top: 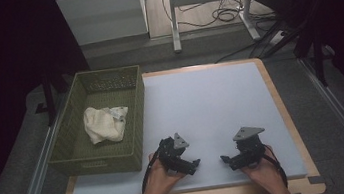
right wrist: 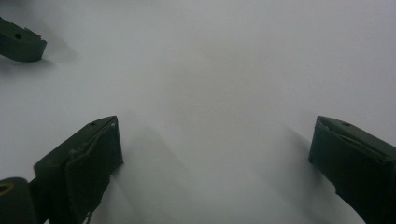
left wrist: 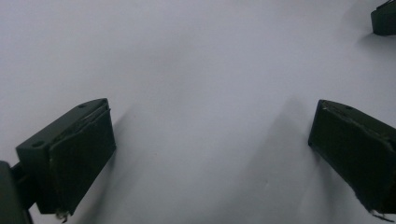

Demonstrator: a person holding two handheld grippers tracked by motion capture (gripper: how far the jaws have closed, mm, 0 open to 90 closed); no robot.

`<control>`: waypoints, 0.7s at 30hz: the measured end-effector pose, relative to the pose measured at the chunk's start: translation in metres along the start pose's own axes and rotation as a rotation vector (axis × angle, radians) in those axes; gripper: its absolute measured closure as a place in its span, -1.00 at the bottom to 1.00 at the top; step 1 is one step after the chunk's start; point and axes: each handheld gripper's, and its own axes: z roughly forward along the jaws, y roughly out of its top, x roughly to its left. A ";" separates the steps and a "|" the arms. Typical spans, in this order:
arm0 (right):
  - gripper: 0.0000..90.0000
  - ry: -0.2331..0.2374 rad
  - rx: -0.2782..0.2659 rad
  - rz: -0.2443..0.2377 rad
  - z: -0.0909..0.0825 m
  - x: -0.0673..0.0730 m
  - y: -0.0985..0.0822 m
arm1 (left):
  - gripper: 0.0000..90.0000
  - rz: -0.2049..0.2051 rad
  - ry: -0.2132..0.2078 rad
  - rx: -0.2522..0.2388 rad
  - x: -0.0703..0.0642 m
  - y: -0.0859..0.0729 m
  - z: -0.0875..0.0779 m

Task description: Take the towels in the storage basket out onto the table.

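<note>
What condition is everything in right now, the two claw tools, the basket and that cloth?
left gripper: open, nothing between its jaws, resting low over the mat.
right gripper: open, nothing held.
green basket: upright at the table's left, holding the cloth.
white cloth: crumpled, lying inside the basket.
white mat: flat, bare.
</note>
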 end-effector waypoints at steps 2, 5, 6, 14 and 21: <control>-0.94 0.002 -0.001 0.002 0.000 0.000 0.000 | -0.99 0.000 0.000 0.000 0.000 0.000 0.000; -0.94 0.002 -0.003 0.002 0.000 0.000 0.000 | -0.99 0.000 0.000 0.001 0.000 0.000 0.000; -0.94 0.002 -0.003 0.003 0.000 0.000 0.000 | -0.99 0.000 0.000 0.003 0.000 0.000 0.000; -0.93 0.003 -0.005 0.003 0.000 0.000 -0.001 | -0.98 0.002 -0.003 0.000 0.000 0.000 0.000; -0.93 0.003 -0.005 0.003 0.000 0.000 -0.001 | -0.98 -0.005 -0.006 0.000 0.000 0.000 0.000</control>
